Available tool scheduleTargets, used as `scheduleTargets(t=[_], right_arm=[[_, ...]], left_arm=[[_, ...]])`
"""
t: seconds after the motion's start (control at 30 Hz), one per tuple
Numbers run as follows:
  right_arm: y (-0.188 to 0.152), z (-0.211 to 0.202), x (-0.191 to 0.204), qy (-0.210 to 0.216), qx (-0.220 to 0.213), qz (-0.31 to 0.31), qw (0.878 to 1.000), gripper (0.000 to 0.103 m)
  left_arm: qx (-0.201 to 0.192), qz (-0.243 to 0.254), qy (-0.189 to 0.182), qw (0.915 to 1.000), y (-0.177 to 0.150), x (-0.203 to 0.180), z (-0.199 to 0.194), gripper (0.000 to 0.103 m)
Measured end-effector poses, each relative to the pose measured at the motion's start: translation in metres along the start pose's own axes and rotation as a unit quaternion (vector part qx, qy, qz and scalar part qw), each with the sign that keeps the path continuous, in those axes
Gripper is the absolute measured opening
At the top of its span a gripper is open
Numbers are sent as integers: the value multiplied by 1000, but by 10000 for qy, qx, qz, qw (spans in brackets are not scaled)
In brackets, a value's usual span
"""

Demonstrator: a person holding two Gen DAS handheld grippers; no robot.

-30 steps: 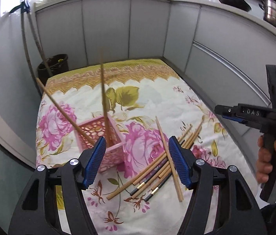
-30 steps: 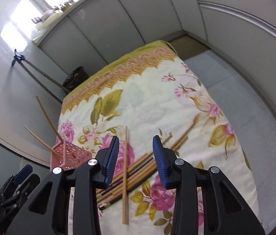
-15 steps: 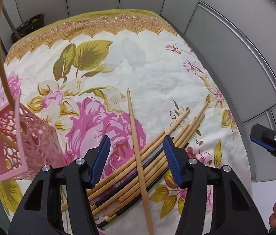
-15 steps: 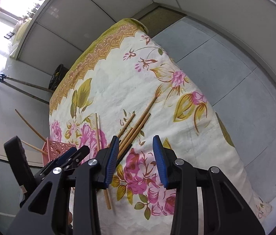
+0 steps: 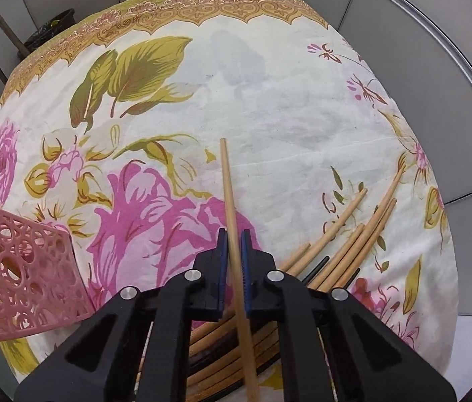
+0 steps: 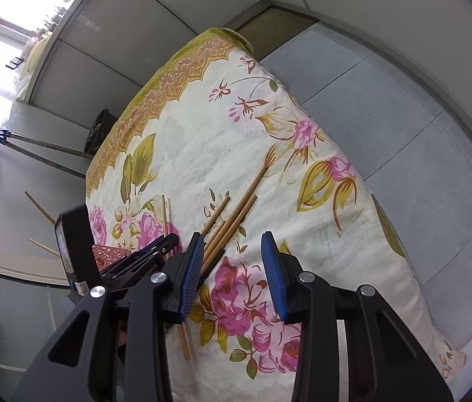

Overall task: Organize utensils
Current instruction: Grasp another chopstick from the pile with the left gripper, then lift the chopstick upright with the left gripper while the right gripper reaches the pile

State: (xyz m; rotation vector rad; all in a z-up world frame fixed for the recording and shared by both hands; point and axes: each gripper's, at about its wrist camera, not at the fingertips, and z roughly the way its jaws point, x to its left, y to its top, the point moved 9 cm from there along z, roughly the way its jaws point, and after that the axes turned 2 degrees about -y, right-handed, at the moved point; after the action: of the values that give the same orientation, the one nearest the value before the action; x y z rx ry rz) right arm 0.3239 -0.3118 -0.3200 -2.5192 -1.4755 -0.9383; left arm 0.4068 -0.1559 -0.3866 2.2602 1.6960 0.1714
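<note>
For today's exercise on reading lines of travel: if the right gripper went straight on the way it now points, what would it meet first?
The right gripper is open and holds nothing. Straight ahead lies the floral tablecloth, bare between the fingers; the loose chopsticks lie just left of that line. Most likely it meets cloth first, though depth is unclear.

Legible text: one item only. Faint white lettering is printed along the black body of the left gripper (image 6: 155, 258), seen in the right wrist view; it is too small and blurred to be read, possibly a brand name.
</note>
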Motion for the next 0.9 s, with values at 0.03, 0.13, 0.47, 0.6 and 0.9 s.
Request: scheduleTargets(t=[0.03, 0.13, 0.47, 0.6, 0.9], right_arm=[[0, 2, -1, -10, 17, 11, 10000, 36], [0, 8, -3, 6, 88, 57, 9999, 33], [11, 35, -9, 187, 294, 367, 9987, 25], [19, 47, -17, 137, 292, 570, 9979, 23], [32, 75, -10, -233, 244, 575, 9978, 21]], left_arm=[[-31, -27, -38, 10000, 0, 0, -1, 5], [-360, 47, -76, 9993, 6, 0, -19, 5], [-1850, 193, -520, 9812, 2, 3, -148, 5], [-2308, 117, -628, 9709, -7, 11, -190, 5], [-2646, 85, -785, 9611, -16, 21, -227, 5]])
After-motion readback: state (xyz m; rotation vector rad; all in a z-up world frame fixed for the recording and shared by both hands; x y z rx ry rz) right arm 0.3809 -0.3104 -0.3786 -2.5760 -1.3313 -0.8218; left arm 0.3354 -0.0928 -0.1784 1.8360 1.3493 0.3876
